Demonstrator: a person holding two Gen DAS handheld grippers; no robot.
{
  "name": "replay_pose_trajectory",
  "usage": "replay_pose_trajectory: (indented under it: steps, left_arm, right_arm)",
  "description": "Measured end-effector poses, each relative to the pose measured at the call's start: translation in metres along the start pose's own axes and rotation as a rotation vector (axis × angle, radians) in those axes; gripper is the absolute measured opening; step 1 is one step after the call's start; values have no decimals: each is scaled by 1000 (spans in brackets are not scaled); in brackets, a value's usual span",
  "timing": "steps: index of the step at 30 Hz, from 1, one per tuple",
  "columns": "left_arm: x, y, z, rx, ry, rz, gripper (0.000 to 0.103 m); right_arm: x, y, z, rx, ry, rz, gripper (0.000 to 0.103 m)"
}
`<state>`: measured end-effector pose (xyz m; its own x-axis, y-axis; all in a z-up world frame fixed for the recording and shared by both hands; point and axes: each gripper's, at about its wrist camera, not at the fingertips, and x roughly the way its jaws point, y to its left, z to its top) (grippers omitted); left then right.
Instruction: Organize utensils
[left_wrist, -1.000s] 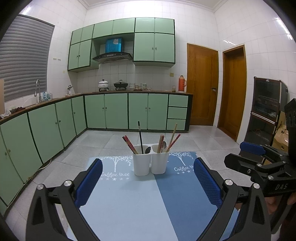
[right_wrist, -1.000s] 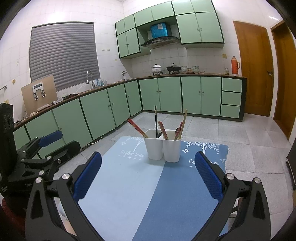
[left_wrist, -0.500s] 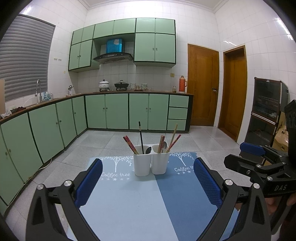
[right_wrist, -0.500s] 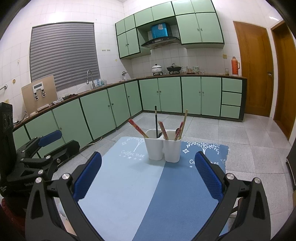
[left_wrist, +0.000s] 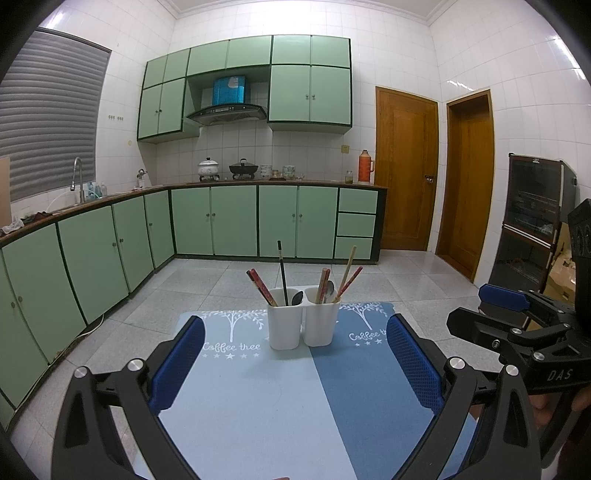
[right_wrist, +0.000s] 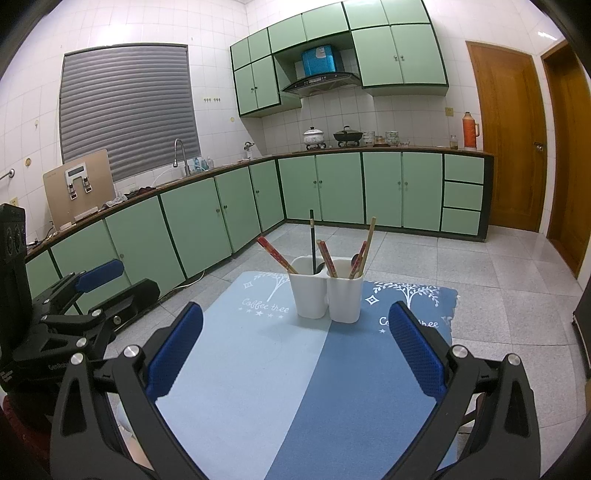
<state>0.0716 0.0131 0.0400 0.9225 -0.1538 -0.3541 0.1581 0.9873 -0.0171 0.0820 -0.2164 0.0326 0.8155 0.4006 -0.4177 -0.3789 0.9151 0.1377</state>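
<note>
Two white utensil cups (left_wrist: 302, 324) stand side by side at the far end of a two-tone blue mat (left_wrist: 258, 398). They hold red, black and wooden chopsticks (left_wrist: 260, 286) and spoons (left_wrist: 330, 290). The cups also show in the right wrist view (right_wrist: 327, 291). My left gripper (left_wrist: 295, 365) is open and empty, well short of the cups. My right gripper (right_wrist: 293, 350) is open and empty too, also short of the cups. Each gripper shows at the side of the other's view: the right one (left_wrist: 517, 321) and the left one (right_wrist: 74, 299).
The mat (right_wrist: 295, 387) covers a small table in a kitchen. Green base cabinets (left_wrist: 236, 221) run along the left and back walls. Two wooden doors (left_wrist: 406, 173) are at the back right. A dark cabinet (left_wrist: 532, 229) stands at the right.
</note>
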Motion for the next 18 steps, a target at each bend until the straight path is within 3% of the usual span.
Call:
replay_pose_trajectory:
  steps: [18]
  left_arm:
    - [0,1,0,-1,1,0,97]
  right_arm:
    - [0,1,-1,-1,0,0,98]
